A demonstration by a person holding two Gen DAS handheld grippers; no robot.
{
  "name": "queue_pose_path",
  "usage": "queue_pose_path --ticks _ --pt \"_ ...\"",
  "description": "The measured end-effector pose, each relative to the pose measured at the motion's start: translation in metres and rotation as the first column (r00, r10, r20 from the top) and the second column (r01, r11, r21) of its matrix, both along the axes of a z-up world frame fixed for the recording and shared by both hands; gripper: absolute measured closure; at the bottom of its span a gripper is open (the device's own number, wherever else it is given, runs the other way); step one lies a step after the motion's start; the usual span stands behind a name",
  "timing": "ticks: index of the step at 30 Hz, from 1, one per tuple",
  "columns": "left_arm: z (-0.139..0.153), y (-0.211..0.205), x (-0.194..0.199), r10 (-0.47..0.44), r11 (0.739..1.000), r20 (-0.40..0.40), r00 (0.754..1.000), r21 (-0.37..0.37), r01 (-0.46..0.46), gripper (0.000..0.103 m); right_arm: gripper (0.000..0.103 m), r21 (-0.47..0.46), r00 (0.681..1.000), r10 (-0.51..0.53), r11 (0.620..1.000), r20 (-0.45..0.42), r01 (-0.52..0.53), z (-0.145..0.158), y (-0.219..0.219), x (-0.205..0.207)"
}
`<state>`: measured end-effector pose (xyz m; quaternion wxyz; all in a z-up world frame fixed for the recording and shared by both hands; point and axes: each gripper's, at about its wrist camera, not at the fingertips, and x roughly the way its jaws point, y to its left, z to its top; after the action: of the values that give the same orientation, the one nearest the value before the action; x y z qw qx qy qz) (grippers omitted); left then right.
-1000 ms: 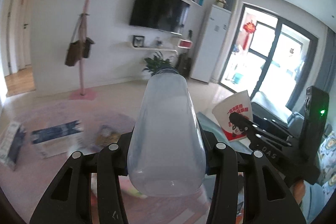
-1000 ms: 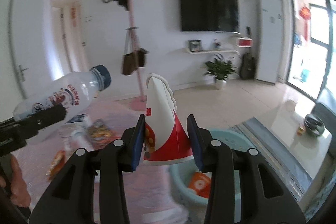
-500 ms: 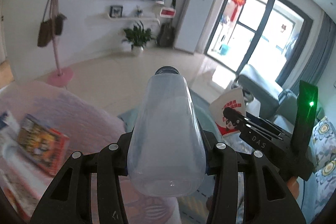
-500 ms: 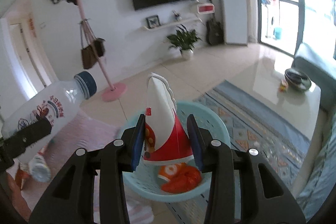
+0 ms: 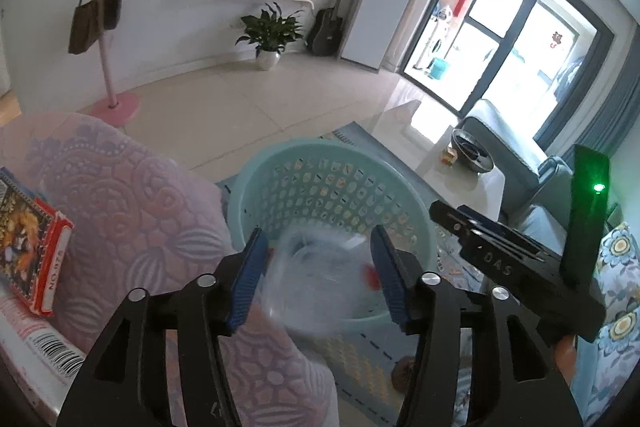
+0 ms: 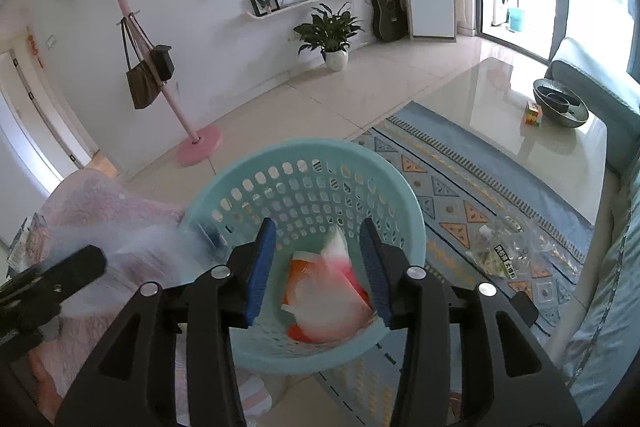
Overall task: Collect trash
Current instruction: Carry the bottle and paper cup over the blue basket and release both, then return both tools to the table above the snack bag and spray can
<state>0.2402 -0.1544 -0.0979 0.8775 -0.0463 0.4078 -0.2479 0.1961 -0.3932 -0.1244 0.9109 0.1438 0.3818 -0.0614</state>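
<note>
Teal plastic basket (image 6: 240,339) on the floor, straight below both tongs, pink-covered seat (image 5: 132,211) beside it. Left gripper (image 5: 318,273) – jaws opening, blue pads clear of the blurred clear bottle (image 5: 316,279), which looks to be dropping between them toward the basket (image 5: 340,155); its long axis can't be read through the blur. Right gripper (image 6: 318,269) – jaws opening too, the red-and-white paper cup (image 6: 336,295) blurred below them, over or already among the orange wrapper (image 6: 304,275) in the basket; contact with the pads not visible. Both hands sit about equally near the rim. More trash: crumpled clear wrapper (image 6: 508,251) on the rug, to the right, nearer the right gripper; a box (image 5: 28,247) on the seat, nearer the left.
</note>
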Motion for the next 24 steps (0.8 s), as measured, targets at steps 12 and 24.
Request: queue_pose_path --ticks 12,24 --pt "0.025 0.027 -0.037 0.044 0.998 0.073 0.996 -0.043 -0.041 0.045 0.052 -0.019 0.998 0.050 0.999 0.039 -0.049 0.025 0.026 -0.010" --pt "0.072 0.094 -0.099 0.185 0.980 0.194 0.963 -0.105 -0.167 0.045 0.047 -0.062 0.970 0.193 0.981 0.147 -0.186 0.071 0.098 -0.029"
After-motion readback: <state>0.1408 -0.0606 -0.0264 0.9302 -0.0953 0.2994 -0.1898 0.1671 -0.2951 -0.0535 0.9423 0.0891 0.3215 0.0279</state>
